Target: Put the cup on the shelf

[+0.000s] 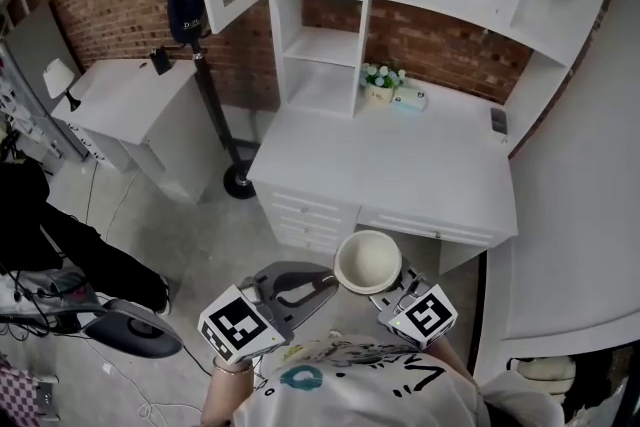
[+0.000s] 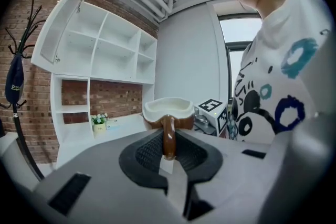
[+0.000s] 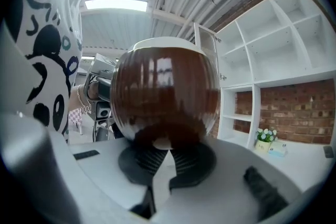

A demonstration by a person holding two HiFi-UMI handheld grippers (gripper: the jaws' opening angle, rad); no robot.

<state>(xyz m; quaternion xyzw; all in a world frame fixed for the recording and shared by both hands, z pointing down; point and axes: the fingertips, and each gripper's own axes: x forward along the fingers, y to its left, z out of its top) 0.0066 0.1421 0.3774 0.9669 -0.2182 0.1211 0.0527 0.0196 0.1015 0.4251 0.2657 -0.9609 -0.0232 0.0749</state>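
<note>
While your left tongs (image 2: pixel 168 148) pinch the cup (image 1: pixel 368 261) by its handle (image 2: pixel 168 134) and your right tongs (image 3: pixel 160 145) clamp its base, it hangs well short of the table (image 1: pixel 400 170). This looks like the carry: next, reach forward and up to the shelf (image 1: pixel 325 45).

- A glossy brown cup (image 3: pixel 165 94) with a white rim is filling the middle of the frame.
- The right tool (image 3: pixel 164 150) is sitting under it at lower centre, its ribbed dark pads (image 3: pixel 186 157) appearing to pinch the pale foot of the cup.
- A white shelf unit (image 3: pixel 273 50) is standing at upper right, its door (image 3: pixel 206 55) hanging open.
- Potted flowers (image 3: pixel 264 139) and a small box (image 3: pixel 278 149) are resting on the counter (image 3: pixel 303 152) at right, before a brick wall (image 3: pixel 304 107).
- A person's printed shirt (image 3: pixel 47 44) is showing at left, and a ceiling light (image 3: pixel 115 5) is glowing above.
</note>
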